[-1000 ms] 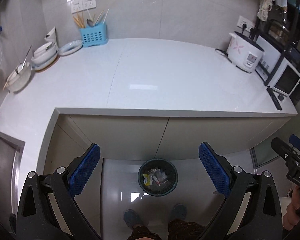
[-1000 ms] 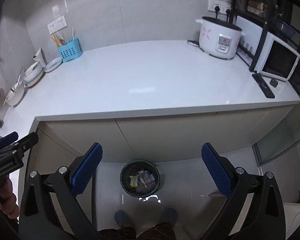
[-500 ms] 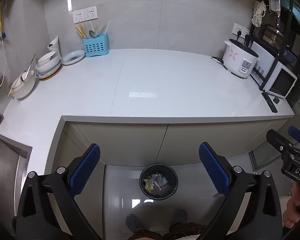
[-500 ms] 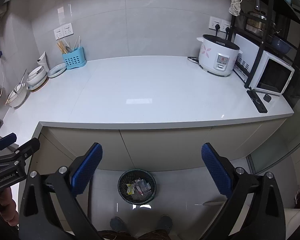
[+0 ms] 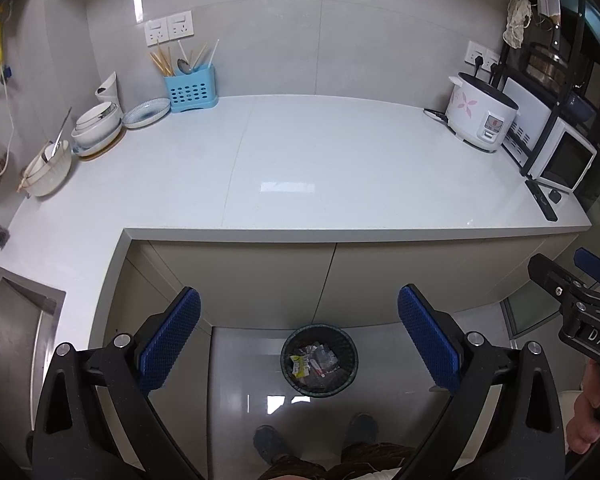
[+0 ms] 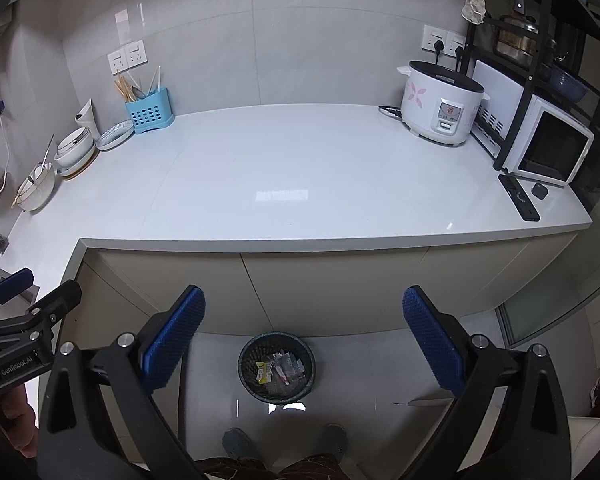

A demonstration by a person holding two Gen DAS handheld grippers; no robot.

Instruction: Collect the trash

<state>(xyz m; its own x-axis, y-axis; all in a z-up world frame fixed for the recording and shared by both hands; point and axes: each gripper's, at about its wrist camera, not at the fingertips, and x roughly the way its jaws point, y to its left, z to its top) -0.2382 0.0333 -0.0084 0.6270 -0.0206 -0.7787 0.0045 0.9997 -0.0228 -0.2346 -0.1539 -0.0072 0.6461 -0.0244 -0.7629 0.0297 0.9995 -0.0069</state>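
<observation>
Both grippers hang spread wide with nothing between the pads, left gripper (image 5: pixel 298 338) and right gripper (image 6: pixel 303 340). The trash bin (image 5: pixel 319 359) sits on the floor at 6 o'clock, just in front of the table (image 5: pixel 340 168), with wrappers (image 6: pixel 278 372) inside. Rice cooker (image 6: pixel 440 104) at 2 o'clock.

Free room: middle of the surface (image 5: pixel 300 160)

Obstacles along the edges: bowls (image 5: pixel 96 126) and blue utensil holder (image 5: pixel 190 90) at left rear; rice cooker (image 5: pixel 480 118), microwave (image 5: pixel 562 160) and remote (image 5: pixel 542 200) at right. Waste bin (image 5: pixel 319 359) stands on the floor below.
</observation>
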